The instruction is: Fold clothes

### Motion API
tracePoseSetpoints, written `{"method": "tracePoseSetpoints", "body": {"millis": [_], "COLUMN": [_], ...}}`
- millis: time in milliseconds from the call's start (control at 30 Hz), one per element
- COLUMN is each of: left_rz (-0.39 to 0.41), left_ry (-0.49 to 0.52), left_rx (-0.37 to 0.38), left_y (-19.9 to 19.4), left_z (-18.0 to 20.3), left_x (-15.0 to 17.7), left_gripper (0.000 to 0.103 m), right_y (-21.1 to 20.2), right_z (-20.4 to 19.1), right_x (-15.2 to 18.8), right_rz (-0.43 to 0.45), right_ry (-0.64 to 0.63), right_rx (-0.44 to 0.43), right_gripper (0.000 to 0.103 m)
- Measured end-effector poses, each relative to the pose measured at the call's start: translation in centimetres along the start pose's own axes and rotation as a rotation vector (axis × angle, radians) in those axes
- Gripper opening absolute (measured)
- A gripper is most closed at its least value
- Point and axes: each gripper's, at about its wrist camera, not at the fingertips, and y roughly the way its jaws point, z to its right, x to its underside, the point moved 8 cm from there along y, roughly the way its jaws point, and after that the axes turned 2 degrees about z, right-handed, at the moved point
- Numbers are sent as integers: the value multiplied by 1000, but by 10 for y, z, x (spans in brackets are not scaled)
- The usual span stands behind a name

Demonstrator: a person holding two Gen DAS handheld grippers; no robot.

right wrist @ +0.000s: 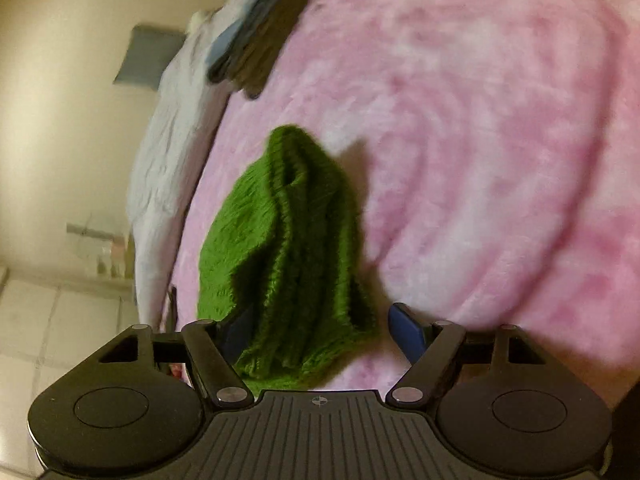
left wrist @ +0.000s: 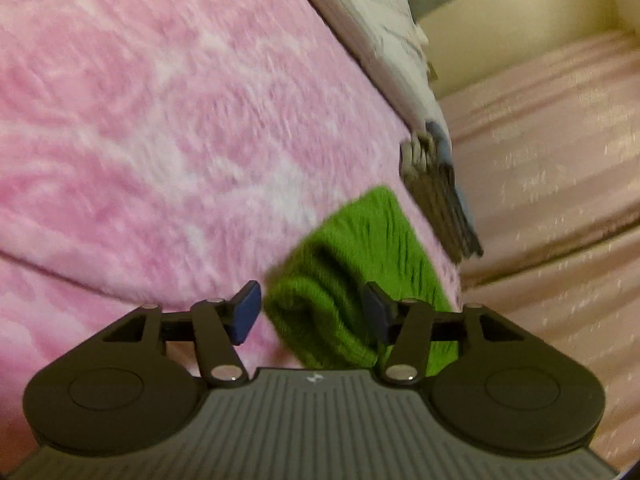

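Note:
A green knitted garment point(left wrist: 360, 264) lies bunched on a fluffy pink blanket point(left wrist: 160, 120). In the left wrist view my left gripper point(left wrist: 312, 312) is open, its blue pads point(left wrist: 246, 312) apart, with the near end of the garment between them. In the right wrist view the same green garment point(right wrist: 280, 248) rises in a folded heap on the pink blanket point(right wrist: 480, 140). My right gripper point(right wrist: 320, 340) is open, and the garment's near end lies between its fingers. The left pad is partly hidden behind the knit.
A stack of folded dark and grey clothes point(left wrist: 440, 192) sits at the blanket's edge, also in the right wrist view point(right wrist: 260, 40). A pale sheet point(right wrist: 172, 160) lies beside it. Beyond are a cream wall point(right wrist: 60, 120) and a pink striped cover point(left wrist: 540, 200).

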Motion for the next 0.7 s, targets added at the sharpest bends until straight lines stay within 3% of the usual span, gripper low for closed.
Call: {"method": "tracePoseSetpoints", "body": {"millis": [67,133,233,267,333,467,600,667,700], "left_rz": [-11,-7,-14,-17,-32,-83,-92,-81,-63], "left_ry": [8,41,91,109,145,224,293,271,262], "left_rx": [-19,-52,-58,-52,-16,36,-1,4,16], "left_y": [11,18,18,16,9,-3,-10,-22,-30], "left_z": [-1,0,6,9,19,39,35,33,34], "left_x": [6,8,12,14,23,53,73,68,62], "left_gripper": [33,26,12,3,3,3,5,9,10], "right_y": [4,8,9,6,-1,-19,-27,-41,-50], "right_z": [1,5,8,8,6,11,20,16,12], "right_x": [1,2,1,-2,-13,-45,-50,-47,-47], "right_rz": [-10,-21,-15,-15,-7,43,15,60,94], "right_ry": [10,39,47,41,30,1,11,8,0], "right_rx": [-17,-39,-61,-68,-78,-46,-25,-16,-29], "right_gripper": [46,28,16,11,8,8,9,51,54]}}
